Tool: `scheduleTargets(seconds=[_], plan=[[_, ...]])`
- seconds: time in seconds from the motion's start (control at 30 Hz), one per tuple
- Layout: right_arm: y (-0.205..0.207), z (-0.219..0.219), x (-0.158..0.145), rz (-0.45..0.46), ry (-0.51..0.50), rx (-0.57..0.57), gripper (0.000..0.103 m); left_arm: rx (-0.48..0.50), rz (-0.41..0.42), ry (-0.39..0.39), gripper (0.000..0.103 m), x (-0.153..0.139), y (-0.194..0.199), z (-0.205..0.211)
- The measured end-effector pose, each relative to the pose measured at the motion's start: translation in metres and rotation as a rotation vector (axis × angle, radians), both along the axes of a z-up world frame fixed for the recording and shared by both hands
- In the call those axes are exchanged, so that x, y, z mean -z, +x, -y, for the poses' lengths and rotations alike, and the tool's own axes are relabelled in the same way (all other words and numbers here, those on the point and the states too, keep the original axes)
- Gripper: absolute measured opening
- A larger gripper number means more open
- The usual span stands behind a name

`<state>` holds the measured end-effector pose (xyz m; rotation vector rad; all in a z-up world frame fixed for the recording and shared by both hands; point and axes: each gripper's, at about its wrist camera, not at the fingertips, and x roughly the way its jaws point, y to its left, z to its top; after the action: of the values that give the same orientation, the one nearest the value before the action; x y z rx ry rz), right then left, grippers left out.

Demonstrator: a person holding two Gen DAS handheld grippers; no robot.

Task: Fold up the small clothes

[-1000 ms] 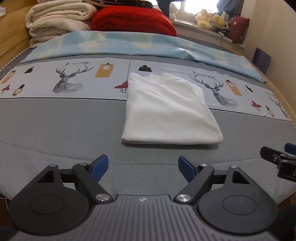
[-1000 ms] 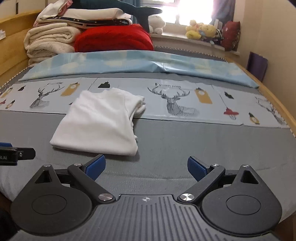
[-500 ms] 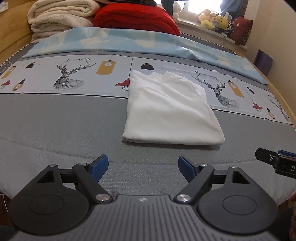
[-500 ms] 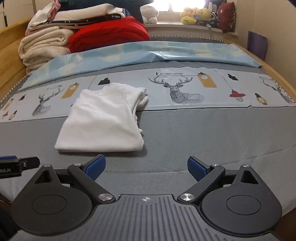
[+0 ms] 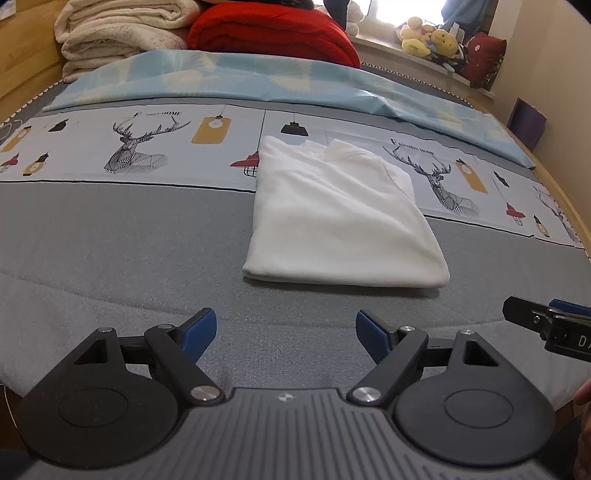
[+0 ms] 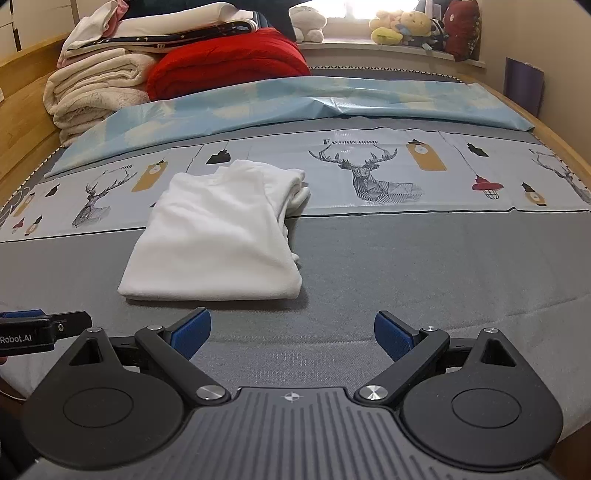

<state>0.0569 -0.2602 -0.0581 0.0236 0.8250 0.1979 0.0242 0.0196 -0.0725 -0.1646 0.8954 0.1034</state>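
A white garment (image 5: 340, 218) lies folded into a flat rectangle on the grey bed cover; it also shows in the right wrist view (image 6: 218, 236). My left gripper (image 5: 286, 334) is open and empty, just short of the garment's near edge. My right gripper (image 6: 291, 334) is open and empty, near the garment's front right corner. Each gripper's tip shows at the edge of the other view: the right one (image 5: 546, 325) and the left one (image 6: 40, 330).
A deer-print sheet (image 5: 140, 147) and a light blue sheet (image 5: 258, 77) lie behind the garment. Folded cream blankets (image 6: 96, 92) and a red duvet (image 6: 229, 62) are stacked at the head. Plush toys (image 6: 399, 26) sit on the windowsill. A wooden bed rail (image 6: 554, 136) runs on the right.
Both grippers have drifted slightly nearer the garment and tilted a little downward. Both stay open and the garment has not moved.
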Motion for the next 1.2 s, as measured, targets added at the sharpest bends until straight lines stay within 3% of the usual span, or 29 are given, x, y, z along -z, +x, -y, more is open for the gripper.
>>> scheduleTargets(seconds=[1.2], plan=[[-0.0004,-0.0036,0.0011,-0.007,-0.005,-0.015,0.095,0.013,0.01,0.002,0.087,-0.0005,0.0013,0.0021]])
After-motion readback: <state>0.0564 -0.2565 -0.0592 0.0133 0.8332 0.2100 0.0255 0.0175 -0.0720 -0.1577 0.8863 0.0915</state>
